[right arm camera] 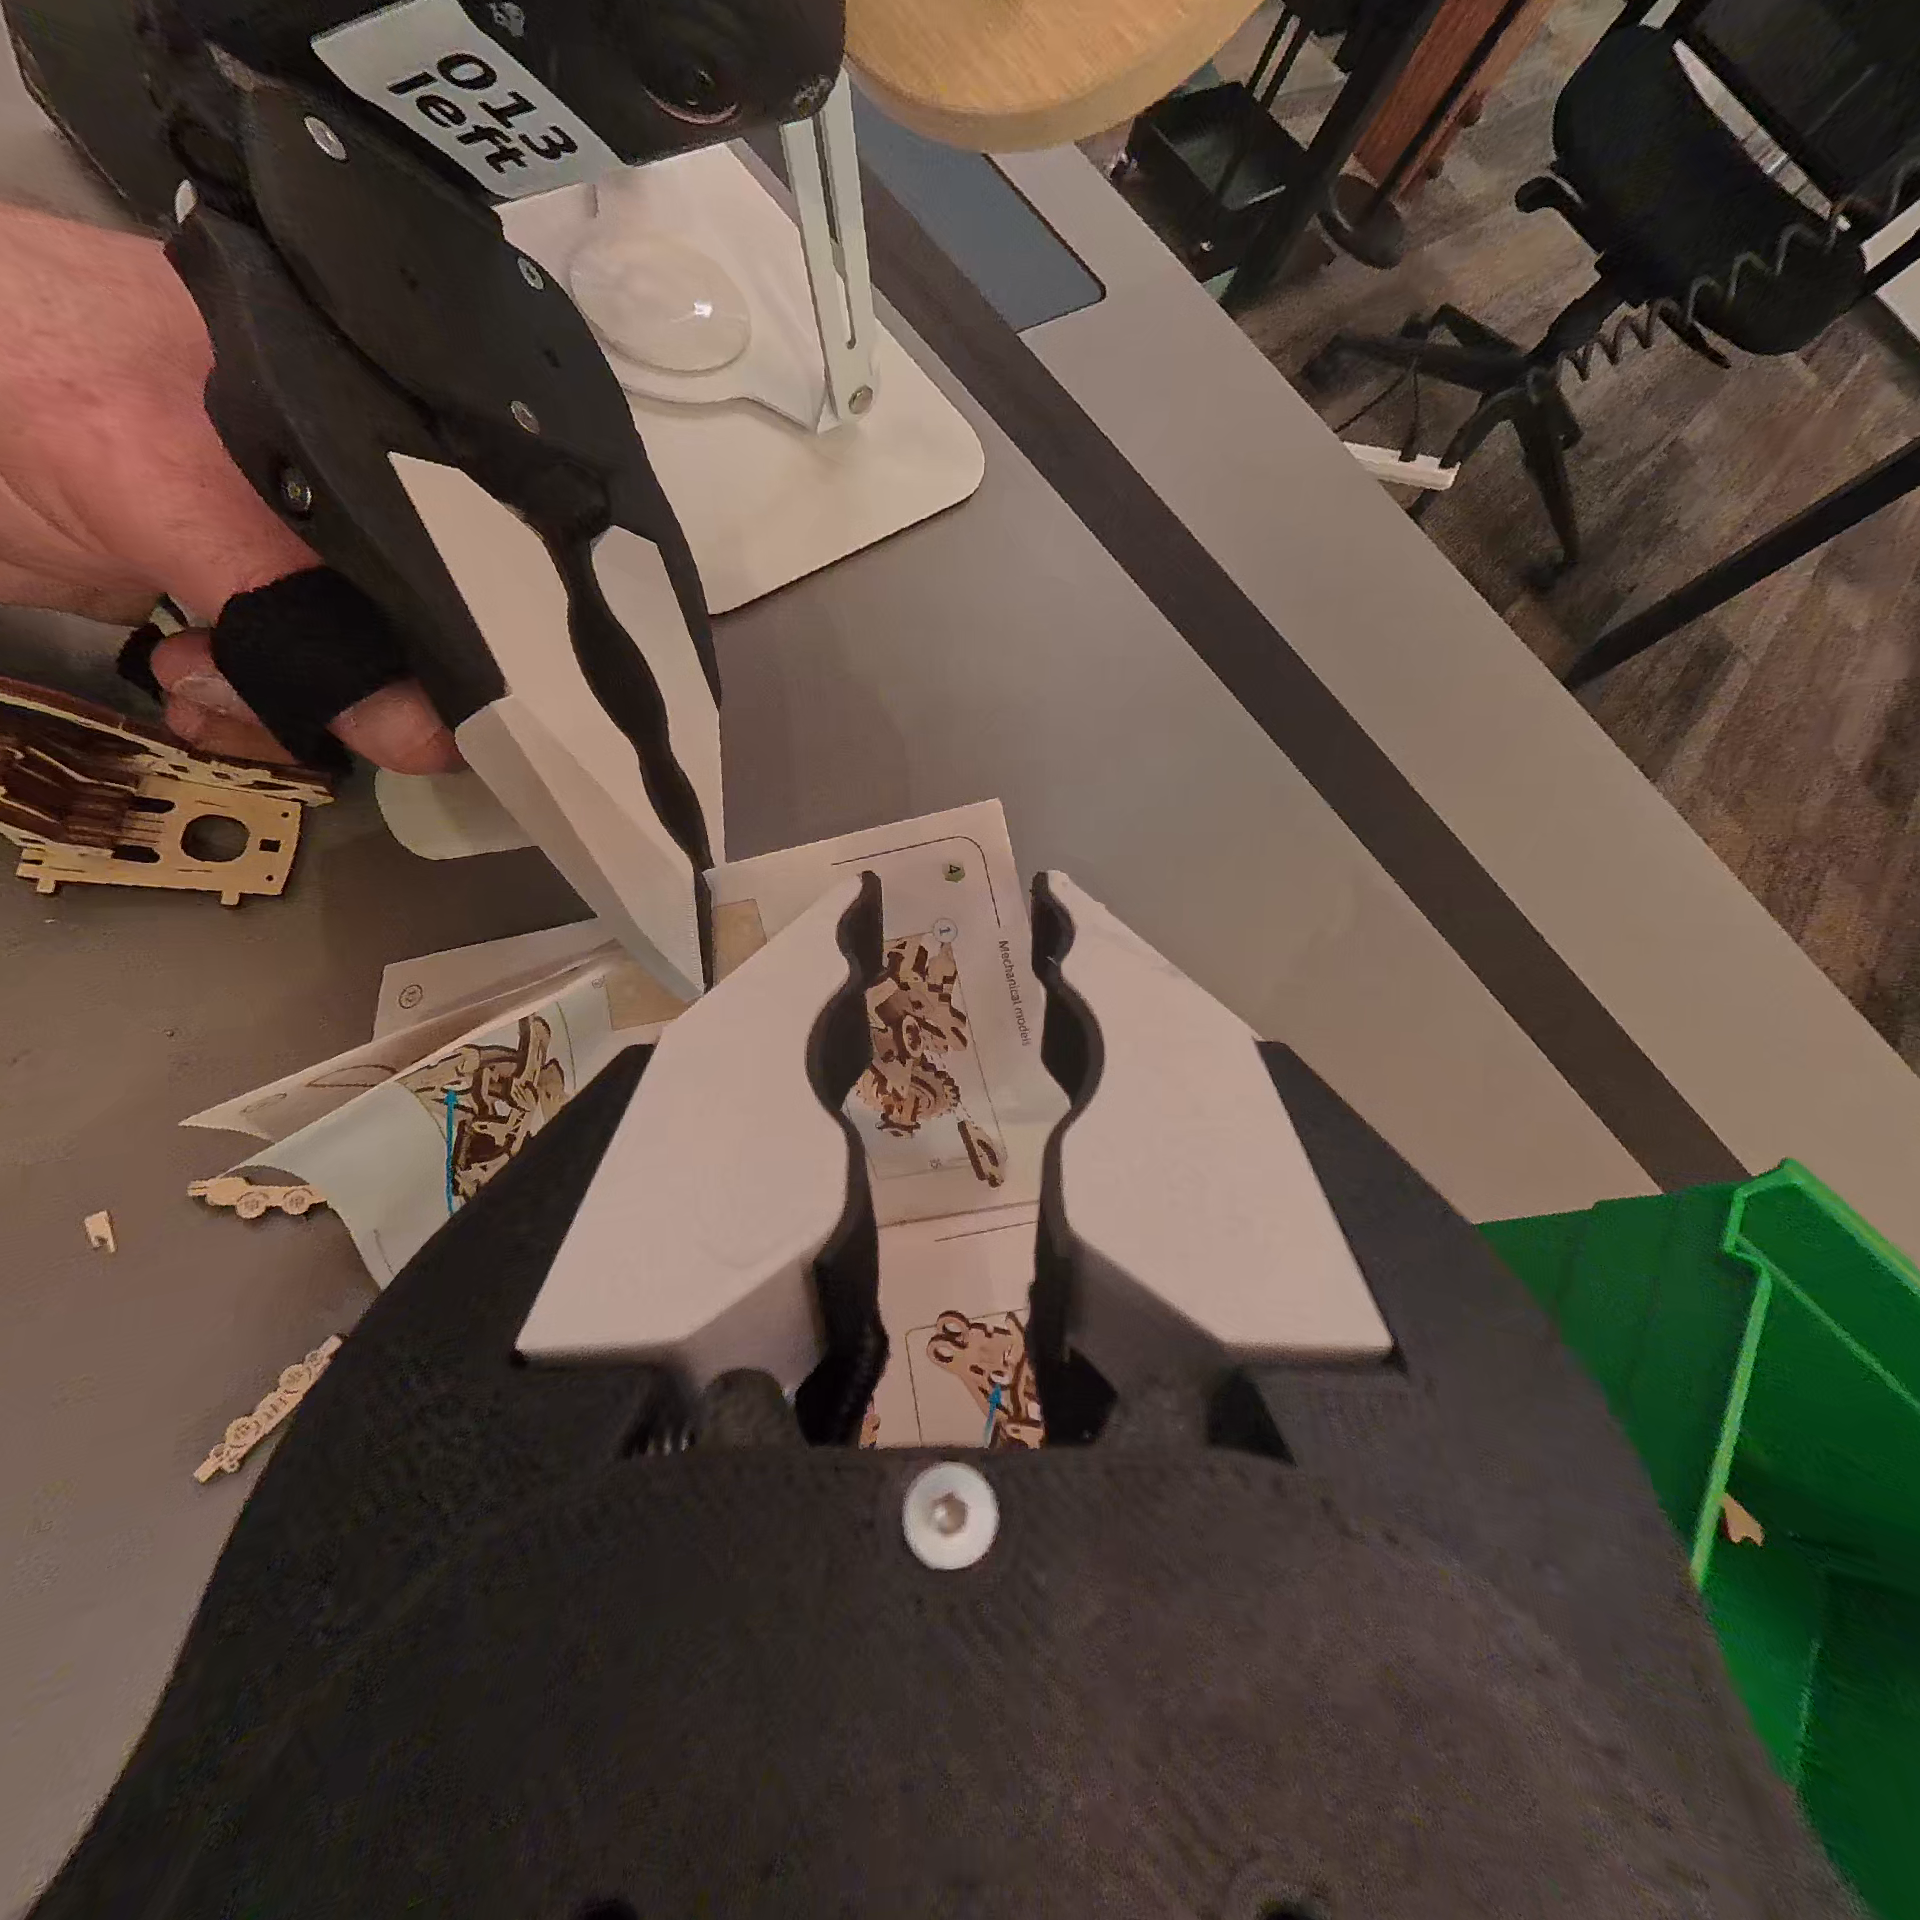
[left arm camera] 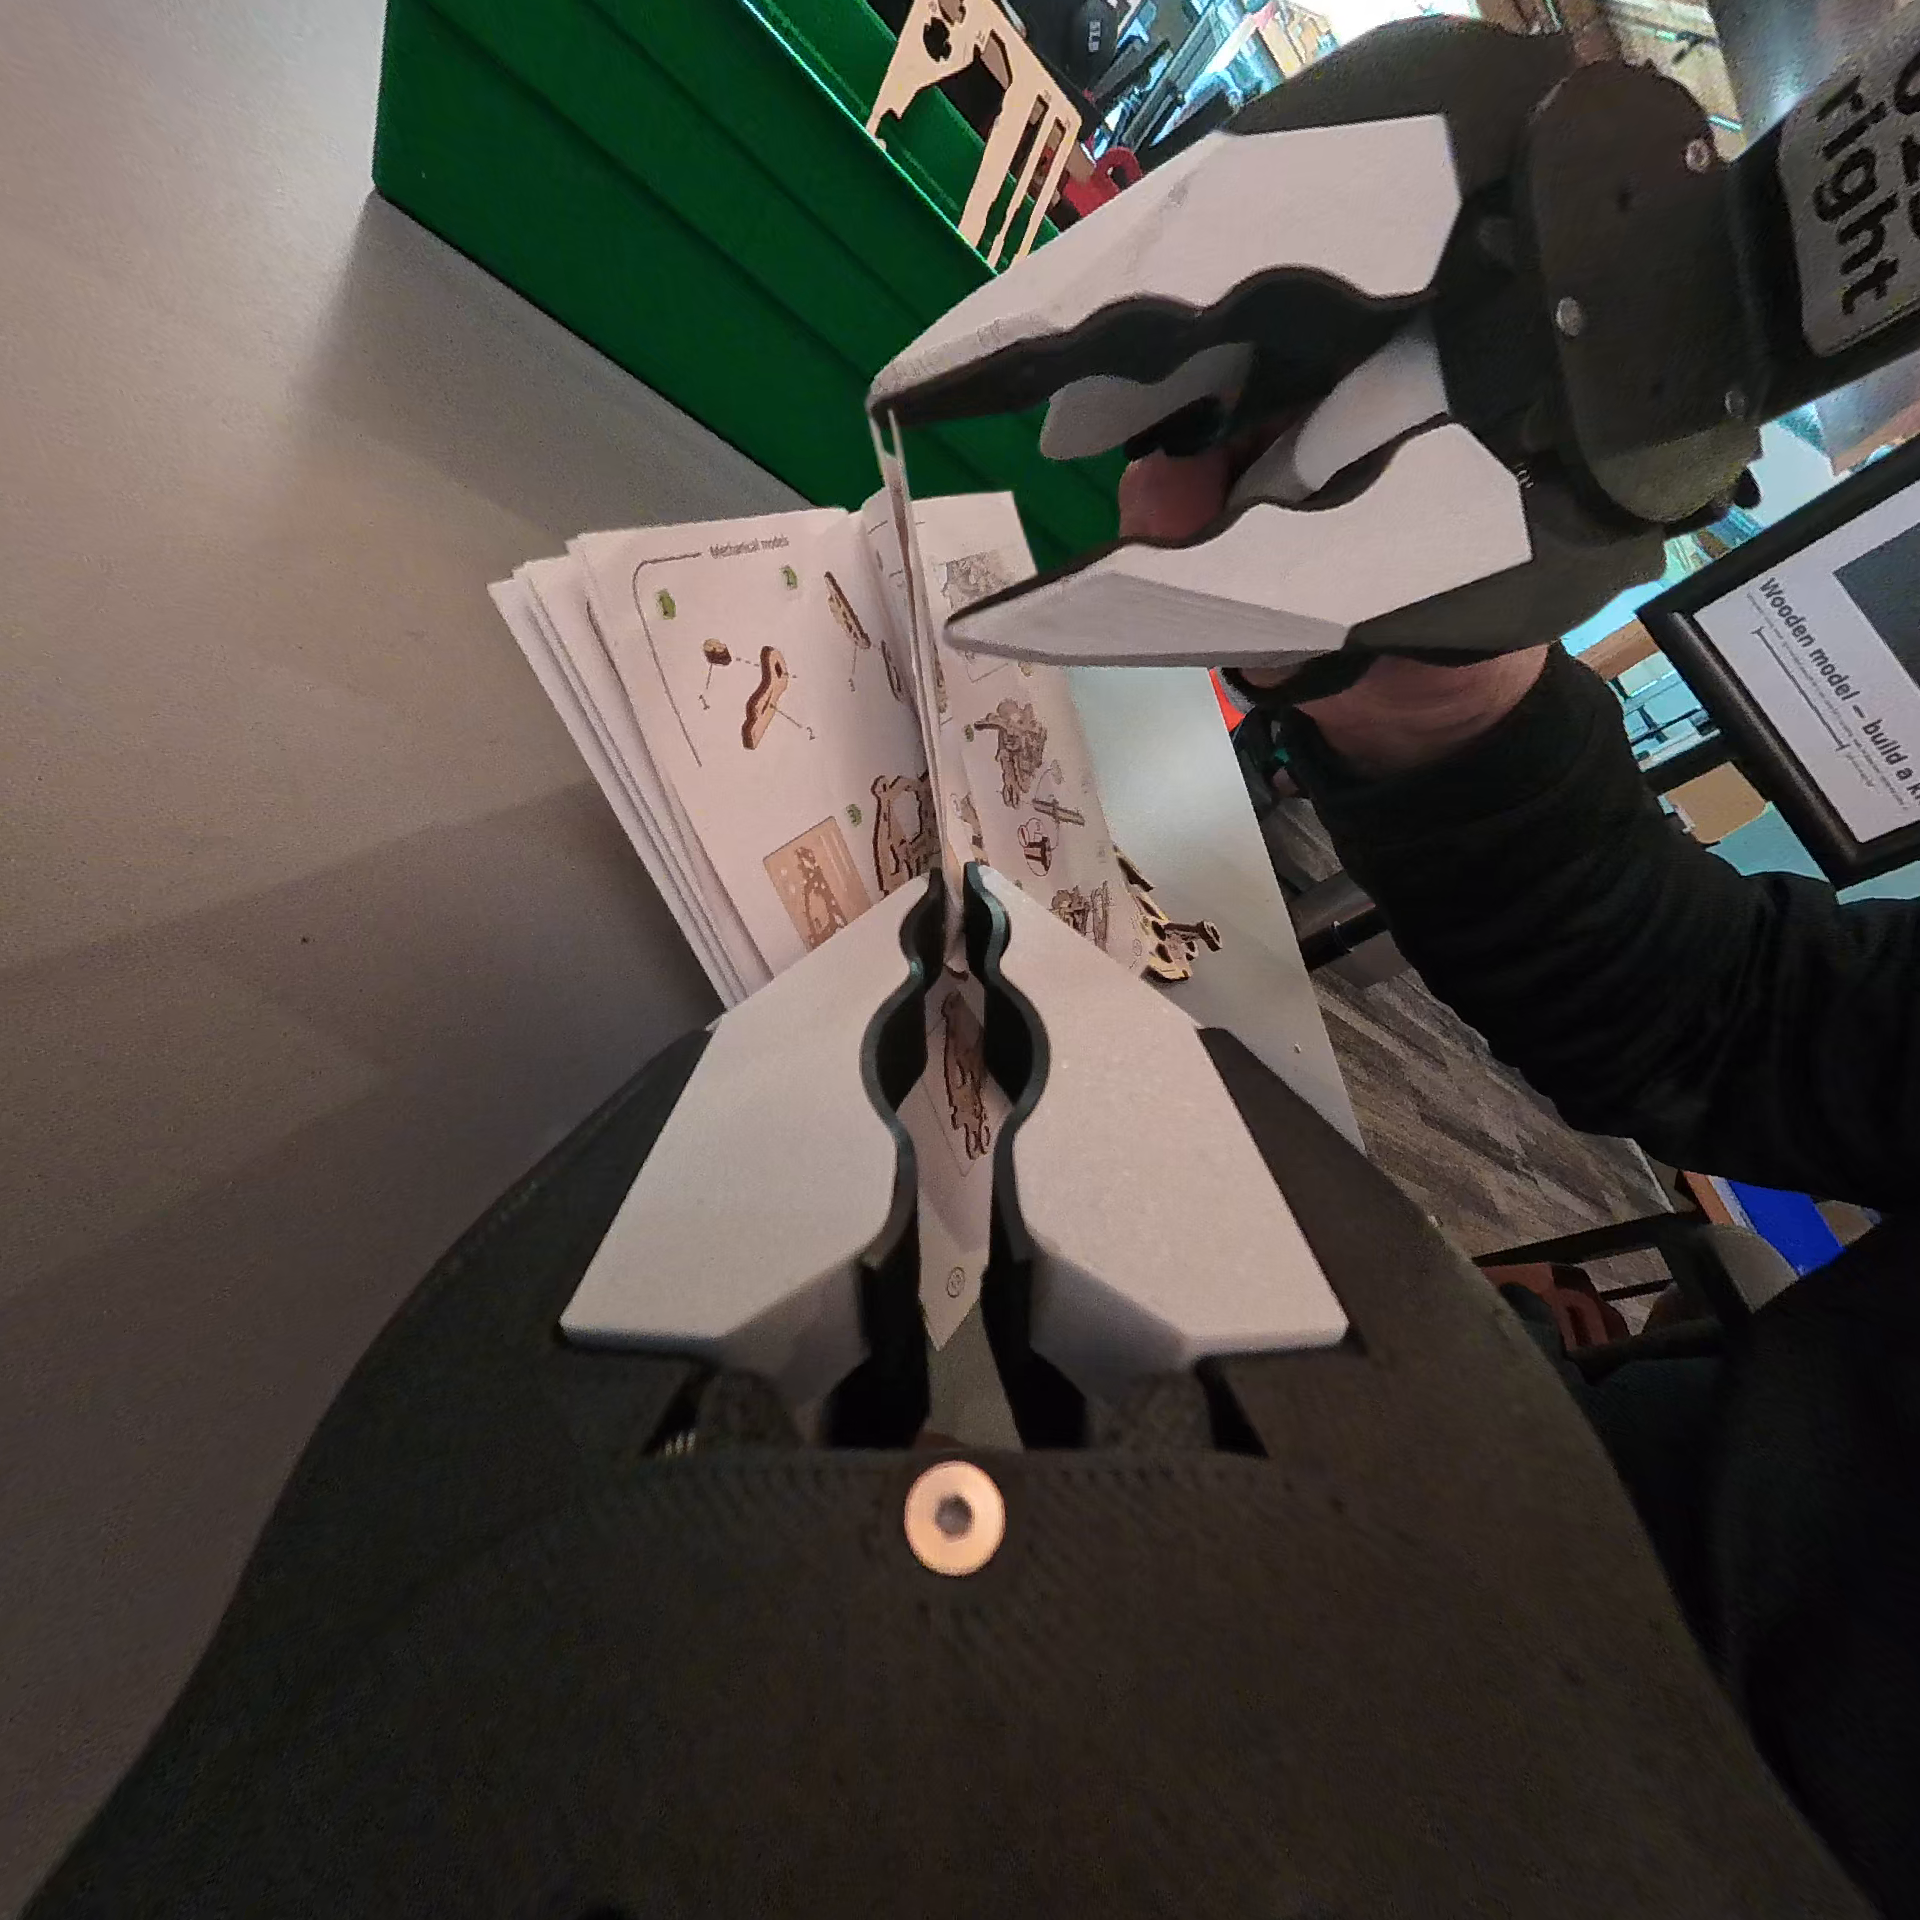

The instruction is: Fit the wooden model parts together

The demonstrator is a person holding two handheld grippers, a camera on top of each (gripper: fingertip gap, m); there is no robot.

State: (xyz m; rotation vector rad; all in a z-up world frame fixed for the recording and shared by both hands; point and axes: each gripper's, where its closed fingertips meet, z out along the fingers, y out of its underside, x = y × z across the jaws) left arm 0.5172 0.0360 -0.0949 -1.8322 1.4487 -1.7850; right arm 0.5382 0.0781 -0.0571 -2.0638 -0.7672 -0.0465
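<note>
Left tool (left arm camera: pixel 954 883) is pressed together on 1 page of the instruction booklet (left arm camera: pixel 769 727), lifting it, probably to reach the next step; right tool (right arm camera: pixel 954 894) is held spread above it. Wooden model parts (right arm camera: pixel 135 800) are left on the bench (right arm camera: pixel 1039 644) at 9 o'clock, untouched

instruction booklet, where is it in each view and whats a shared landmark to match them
Left wrist view: the instruction booklet stands open at centre, one page pinched by the left gripper.
Right wrist view: the booklet lies centre-left on the grey table, seen between the right gripper fingers.
Shared landmark: the green bin.
</note>
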